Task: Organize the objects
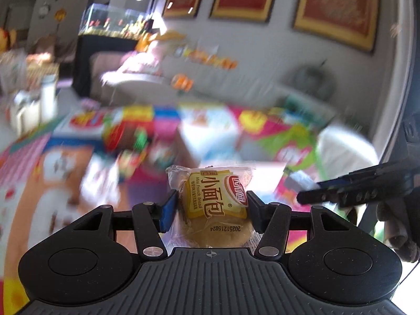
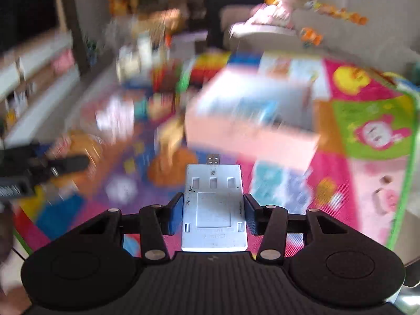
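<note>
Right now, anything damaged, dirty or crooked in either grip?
Nothing damaged. The left gripper holds a sealed mini French bread packet, its label turned sideways. The right gripper holds a white USB device with dark specks near its left edge. The backgrounds are motion-blurred, so the mat clutter can't be judged.

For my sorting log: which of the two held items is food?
The bread in the left gripper: a yellow wrapped bun. The right gripper holds a grey USB device.
</note>
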Demonstrator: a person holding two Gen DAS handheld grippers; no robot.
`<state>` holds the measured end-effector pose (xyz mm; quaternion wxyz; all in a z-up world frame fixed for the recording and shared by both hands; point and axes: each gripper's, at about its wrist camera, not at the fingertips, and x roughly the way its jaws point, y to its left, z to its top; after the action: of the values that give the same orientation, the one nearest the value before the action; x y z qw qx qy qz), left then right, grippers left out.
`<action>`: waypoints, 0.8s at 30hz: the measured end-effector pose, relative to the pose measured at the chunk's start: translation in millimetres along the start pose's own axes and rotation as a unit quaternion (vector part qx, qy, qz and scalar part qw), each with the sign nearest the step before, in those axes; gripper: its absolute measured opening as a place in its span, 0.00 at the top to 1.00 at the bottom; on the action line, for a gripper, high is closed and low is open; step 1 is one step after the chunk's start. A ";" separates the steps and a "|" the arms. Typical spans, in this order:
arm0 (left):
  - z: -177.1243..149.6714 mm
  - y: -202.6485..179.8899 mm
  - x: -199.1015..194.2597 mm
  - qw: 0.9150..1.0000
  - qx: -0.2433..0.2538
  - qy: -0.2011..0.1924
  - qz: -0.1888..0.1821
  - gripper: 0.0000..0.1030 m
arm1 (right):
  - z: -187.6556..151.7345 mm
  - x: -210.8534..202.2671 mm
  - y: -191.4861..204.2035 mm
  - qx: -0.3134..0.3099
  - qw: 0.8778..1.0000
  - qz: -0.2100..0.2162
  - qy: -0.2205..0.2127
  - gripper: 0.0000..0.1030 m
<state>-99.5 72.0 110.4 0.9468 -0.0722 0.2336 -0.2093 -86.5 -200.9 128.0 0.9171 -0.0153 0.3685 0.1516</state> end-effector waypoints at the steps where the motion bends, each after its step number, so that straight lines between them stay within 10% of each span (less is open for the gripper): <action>1: 13.6 -6.3 1.2 1.000 0.009 -0.007 -0.006 0.42 | 12.4 -18.0 -4.2 0.009 1.000 -0.001 -0.024 0.54; 10: 118.8 -49.2 106.7 1.000 0.009 -0.007 0.001 0.41 | 109.3 -110.2 -51.7 0.064 0.979 -0.024 -0.194 0.54; 19: 81.1 -36.5 252.4 0.988 0.033 0.143 0.045 0.44 | 118.4 -53.5 -100.5 0.077 0.980 -0.038 -0.178 0.54; 24: 77.8 -11.9 236.9 0.998 -0.051 0.041 0.007 0.45 | 135.8 27.8 -116.8 0.093 0.988 -0.010 -0.120 0.54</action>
<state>123.2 -37.6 84.0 0.9328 -0.1102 0.2833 -0.1935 57.5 -285.9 198.1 0.9535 0.0849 0.2683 0.1080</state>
